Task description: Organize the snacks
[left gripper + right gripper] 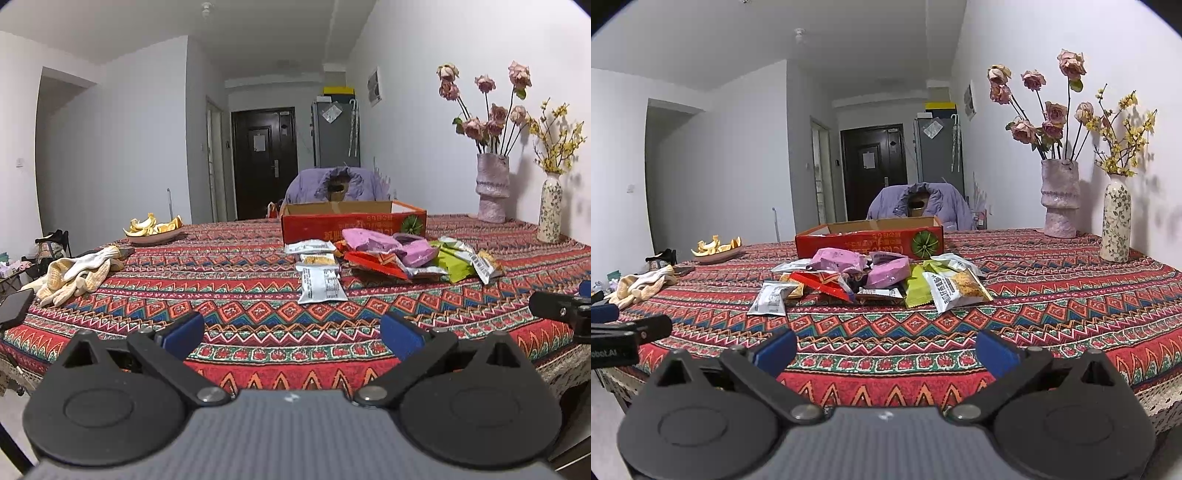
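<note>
While jaws gape, snacks [871, 280] beyond hand-held gripper [886, 350].

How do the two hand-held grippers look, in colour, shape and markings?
Both look alike. The left gripper has a grey ribbed body, two round black discs, black linkage arms with silver pivot bolts, and blue pads on its fingertips. The right gripper has the same parts. Seen from the right wrist, the left unit's black side carries white lettering, partly cut off. No cables, hands or sleeves show.
</note>
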### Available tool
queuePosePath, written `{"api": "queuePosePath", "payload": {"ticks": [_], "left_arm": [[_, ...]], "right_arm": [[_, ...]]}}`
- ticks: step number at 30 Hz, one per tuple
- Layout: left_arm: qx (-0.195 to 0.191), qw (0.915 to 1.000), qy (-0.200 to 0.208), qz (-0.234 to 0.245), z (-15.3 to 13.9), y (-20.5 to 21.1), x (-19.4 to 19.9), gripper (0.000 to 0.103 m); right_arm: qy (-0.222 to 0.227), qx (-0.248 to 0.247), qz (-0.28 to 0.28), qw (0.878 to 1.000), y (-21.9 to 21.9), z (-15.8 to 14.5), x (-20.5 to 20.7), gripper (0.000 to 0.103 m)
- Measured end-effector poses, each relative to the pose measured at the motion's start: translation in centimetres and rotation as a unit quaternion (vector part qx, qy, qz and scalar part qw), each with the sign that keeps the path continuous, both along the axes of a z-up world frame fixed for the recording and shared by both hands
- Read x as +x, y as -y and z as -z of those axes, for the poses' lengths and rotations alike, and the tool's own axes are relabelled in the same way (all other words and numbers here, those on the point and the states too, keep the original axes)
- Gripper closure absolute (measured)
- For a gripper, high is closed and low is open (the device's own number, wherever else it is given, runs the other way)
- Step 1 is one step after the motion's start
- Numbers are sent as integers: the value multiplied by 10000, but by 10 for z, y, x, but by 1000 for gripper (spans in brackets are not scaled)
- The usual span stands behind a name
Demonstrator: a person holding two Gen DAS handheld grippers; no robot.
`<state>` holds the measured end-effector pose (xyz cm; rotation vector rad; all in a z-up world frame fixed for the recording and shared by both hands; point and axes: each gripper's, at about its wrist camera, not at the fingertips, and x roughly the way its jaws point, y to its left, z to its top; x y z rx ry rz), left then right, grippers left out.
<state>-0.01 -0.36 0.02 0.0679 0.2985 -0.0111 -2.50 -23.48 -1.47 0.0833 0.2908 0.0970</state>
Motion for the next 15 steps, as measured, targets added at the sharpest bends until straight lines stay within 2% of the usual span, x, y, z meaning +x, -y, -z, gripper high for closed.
{"api": "queuePosePath", "payload": {"ticks": [5,15], "left_arm": [[-118,9999,-101,35,0,-3,3,0],[19,9999,6,170,1,2,-2,0]], "right_arm": [[-12,-2,5,10000,0,0,0,0],[-6,-19,-3,10000,0,0,0,0]]}}
